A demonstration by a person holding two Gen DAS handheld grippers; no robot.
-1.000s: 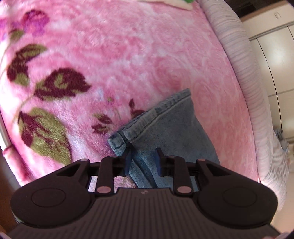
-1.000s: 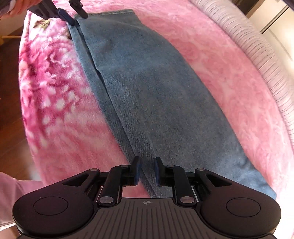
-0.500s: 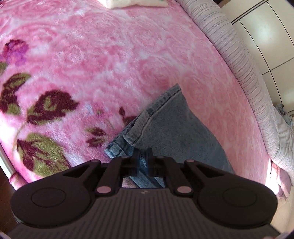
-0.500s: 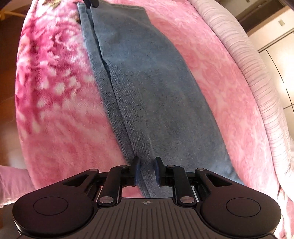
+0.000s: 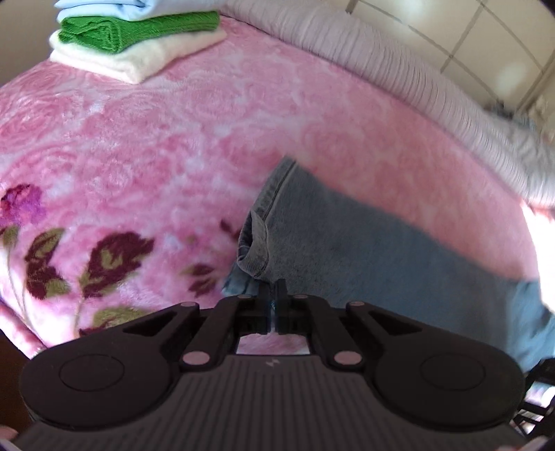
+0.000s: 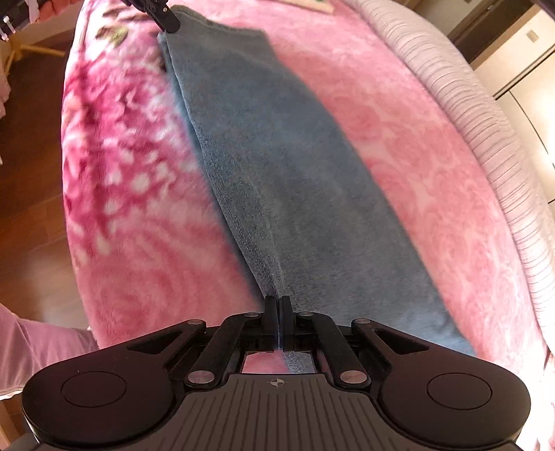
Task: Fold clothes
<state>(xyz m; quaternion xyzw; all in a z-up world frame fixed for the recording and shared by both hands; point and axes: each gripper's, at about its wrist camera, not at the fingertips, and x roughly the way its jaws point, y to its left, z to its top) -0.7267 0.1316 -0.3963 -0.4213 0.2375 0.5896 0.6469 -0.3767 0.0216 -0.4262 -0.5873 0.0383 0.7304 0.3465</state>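
A pair of blue jeans [image 6: 277,166] lies lengthwise, folded leg on leg, on a pink flowered blanket [image 6: 399,145]. My right gripper [image 6: 277,305] is shut on the near edge of the jeans. My left gripper [image 5: 273,289] is shut on the hem end of the jeans [image 5: 364,249], which lifts slightly off the blanket [image 5: 156,145]. The left gripper also shows in the right wrist view [image 6: 166,17] at the far end of the jeans.
A stack of folded clothes [image 5: 131,38], cream, green and light blue, sits at the far end of the bed. A striped lilac duvet roll [image 5: 381,69] runs along the far side. Wood floor [image 6: 27,173] lies left of the bed.
Both grippers have closed on the jeans: the left on the hem, the right on the near edge. The left one has lifted and tilted, bringing the folded stack into view.
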